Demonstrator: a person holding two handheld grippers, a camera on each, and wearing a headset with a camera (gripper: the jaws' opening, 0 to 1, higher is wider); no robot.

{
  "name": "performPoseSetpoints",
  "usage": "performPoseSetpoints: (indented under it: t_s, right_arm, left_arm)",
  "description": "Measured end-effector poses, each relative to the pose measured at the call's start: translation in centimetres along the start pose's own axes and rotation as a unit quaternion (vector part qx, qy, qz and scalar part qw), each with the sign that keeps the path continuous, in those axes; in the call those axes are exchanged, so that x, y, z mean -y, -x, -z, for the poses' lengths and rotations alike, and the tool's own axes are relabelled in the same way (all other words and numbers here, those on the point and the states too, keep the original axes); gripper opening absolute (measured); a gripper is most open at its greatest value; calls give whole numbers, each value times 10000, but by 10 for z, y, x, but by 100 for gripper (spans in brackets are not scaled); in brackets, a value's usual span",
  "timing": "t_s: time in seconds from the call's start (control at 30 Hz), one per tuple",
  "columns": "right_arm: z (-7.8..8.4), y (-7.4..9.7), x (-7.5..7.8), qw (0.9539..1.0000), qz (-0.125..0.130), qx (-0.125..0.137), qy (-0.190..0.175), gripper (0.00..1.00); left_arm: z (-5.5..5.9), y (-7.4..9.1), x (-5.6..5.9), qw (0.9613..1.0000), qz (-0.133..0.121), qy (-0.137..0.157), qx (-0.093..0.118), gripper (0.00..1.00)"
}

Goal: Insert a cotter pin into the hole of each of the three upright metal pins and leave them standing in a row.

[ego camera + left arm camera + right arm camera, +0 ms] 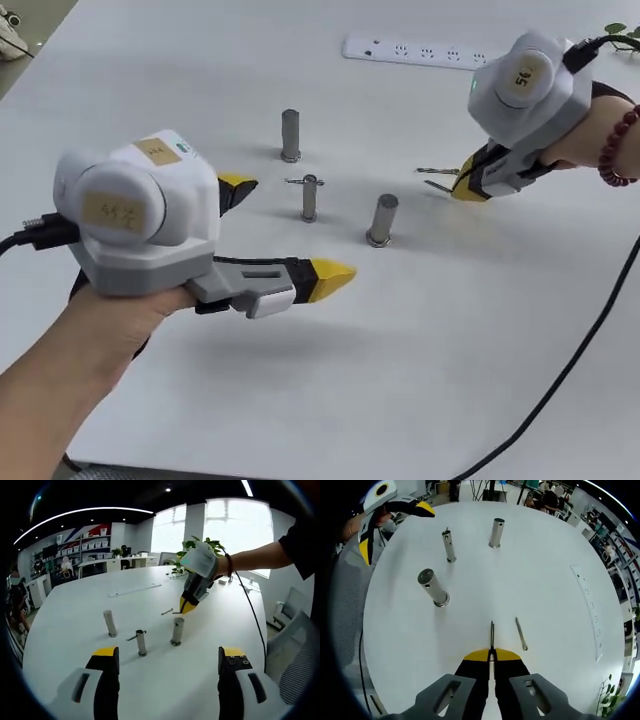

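Right gripper view: your right gripper (491, 655) pinches a cotter pin (491, 635) to thread the right metal pin (433, 587); left gripper (169, 652) gapes.

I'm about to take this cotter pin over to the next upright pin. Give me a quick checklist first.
1. Right claw shut on held cotter pin: ok.
2. Left claw open and empty: ok.
3. Middle pin carries fitted cotter pin: ok.
4. Nearest pin upright, no cotter pin in it: ok.
5. Nearest pin's hole turned toward the right claw: cannot tell.
6. Spare cotter pin lying on the table: ok.
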State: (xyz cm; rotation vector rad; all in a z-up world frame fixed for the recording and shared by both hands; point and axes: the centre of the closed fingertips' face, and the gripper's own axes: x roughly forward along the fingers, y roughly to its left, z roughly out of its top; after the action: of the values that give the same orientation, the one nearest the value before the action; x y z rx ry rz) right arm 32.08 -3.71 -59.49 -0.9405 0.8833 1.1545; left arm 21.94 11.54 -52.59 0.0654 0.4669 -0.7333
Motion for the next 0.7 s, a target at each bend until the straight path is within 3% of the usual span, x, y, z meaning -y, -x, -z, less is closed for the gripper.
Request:
performPoseSetpoints:
  t_s: [0.23,0.27,0.7]
  right_arm:
    - [-9,9,-28,9994,-67,293,180,0]
    - [-9,9,-27,9993,-70,294,201,0]
    - [-32,29,-82,9955,-164,659,661,0]
  left_arm:
    - [0,-2,8,9997,162,193,-54,73]
    - [0,-2,9,9996,181,194,-61,71]
    - [5,-12,33,9982,504,203,-238,55]
